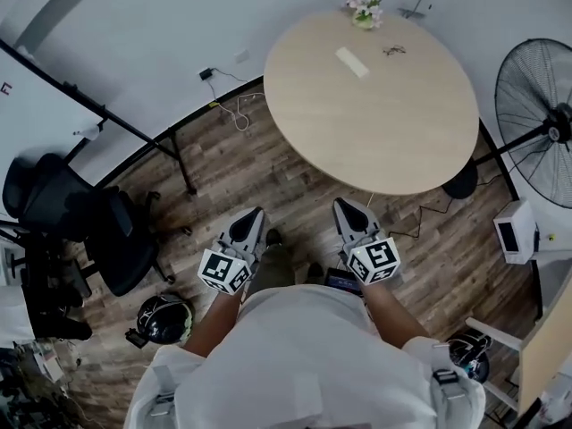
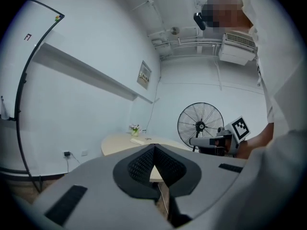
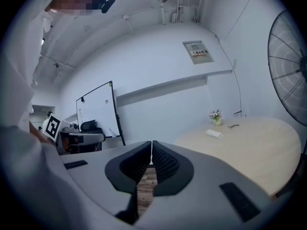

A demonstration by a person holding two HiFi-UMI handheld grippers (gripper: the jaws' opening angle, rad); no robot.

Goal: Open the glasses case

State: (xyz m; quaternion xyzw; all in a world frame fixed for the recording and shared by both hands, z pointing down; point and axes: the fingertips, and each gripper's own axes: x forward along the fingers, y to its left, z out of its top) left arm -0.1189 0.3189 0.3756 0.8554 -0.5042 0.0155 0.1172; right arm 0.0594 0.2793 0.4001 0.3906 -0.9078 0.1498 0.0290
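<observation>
- Two grippers held low at the person's waist. The left gripper point(image 1: 253, 217) and right gripper point(image 1: 347, 208) sit side by side and both point to 12 o'clock, toward the round table point(image 1: 375, 141).
- Left gripper view: jaws together, tips meeting, nothing between them.
- Right gripper view: jaws together too, with only a hairline slit, and empty.
- Glasses case point(image 1: 352, 62): a pale oblong, which I take for the case. It lies flat on the table's far half, at about 12 o'clock from the person and well apart from both grippers. It looks closed, but it is too small to be sure.
- A pair of glasses point(image 1: 393, 50) lies near the case, at its 2 o'clock. A small flower pot point(image 1: 365, 12) stands at the table's far rim.
- A standing fan point(image 1: 541, 119) is off at 3 o'clock of the table.
- Step in hand, as I judge it: the approach. The case is untouched and bare wood floor point(image 1: 295, 195) lies between the person and the table.
- Next move likely calls for stepping up to the table and parting both claws. One would steady the case body while the other lifts the lid edge.
</observation>
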